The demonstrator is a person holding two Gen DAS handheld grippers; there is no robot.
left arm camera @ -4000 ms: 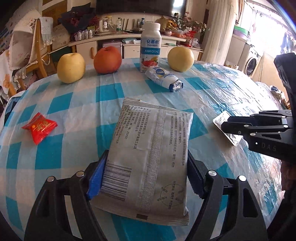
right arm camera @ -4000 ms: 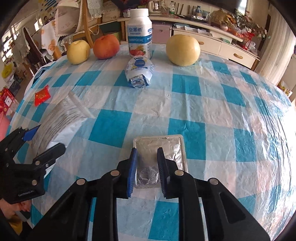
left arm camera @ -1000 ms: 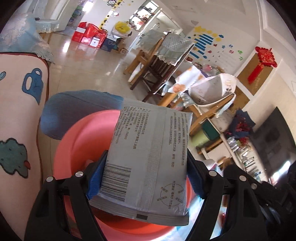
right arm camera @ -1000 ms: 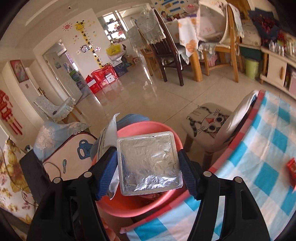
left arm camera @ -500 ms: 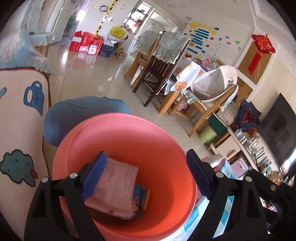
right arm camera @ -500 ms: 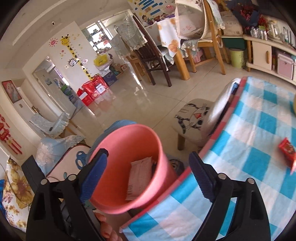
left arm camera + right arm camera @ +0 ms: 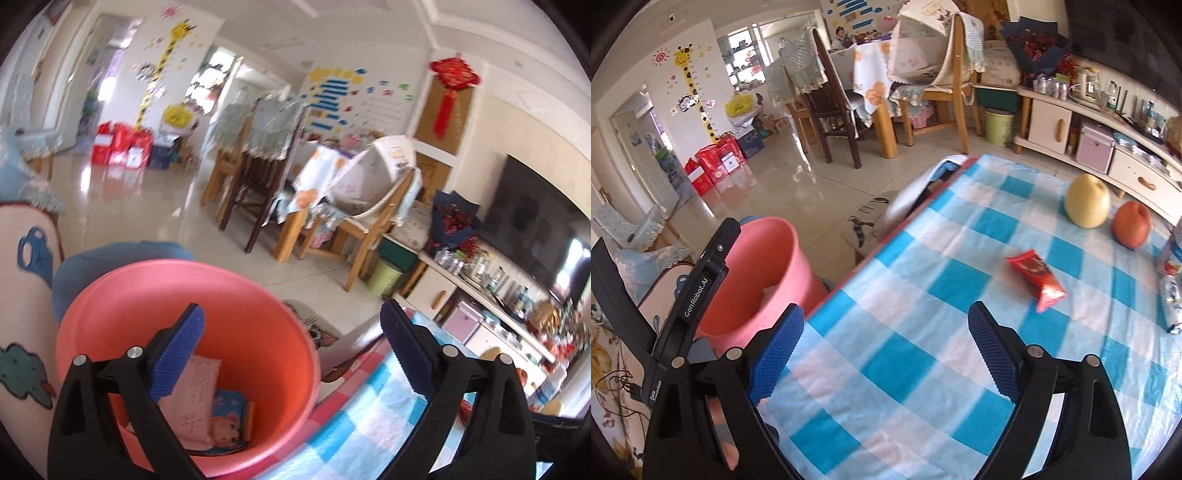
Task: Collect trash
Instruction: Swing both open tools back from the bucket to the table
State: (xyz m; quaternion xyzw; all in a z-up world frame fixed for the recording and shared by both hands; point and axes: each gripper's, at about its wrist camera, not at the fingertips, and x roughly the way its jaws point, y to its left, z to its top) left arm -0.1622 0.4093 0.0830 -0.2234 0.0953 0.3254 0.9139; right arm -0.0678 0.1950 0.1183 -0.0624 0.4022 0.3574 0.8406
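A pink bucket [image 7: 122, 280] stands on the floor beside the table; it also shows in the right wrist view [image 7: 764, 266]. Inside it lie a pale printed packet [image 7: 195, 391] and a blue wrapper [image 7: 231, 417]. My left gripper [image 7: 291, 347] is open and empty, above the bucket's right rim and the table edge. My right gripper [image 7: 886, 343] is open and empty over the blue-checked tablecloth [image 7: 923, 350]. A red snack wrapper [image 7: 1038, 277] lies on the cloth ahead of it, to the right. The left gripper's body [image 7: 690, 306] shows at the left.
A yellow pear [image 7: 1087, 201] and a red apple [image 7: 1132, 225] sit at the far right of the table, with a wrapped roll [image 7: 1172, 291] at the right edge. A cat-print stool [image 7: 871, 218] stands by the table edge. Chairs [image 7: 834, 99] stand beyond.
Both grippers have opened and dropped the printed packet and the foil tray into the bucket. The right gripper has swung back right over the table; the left has lifted and turned slightly right.
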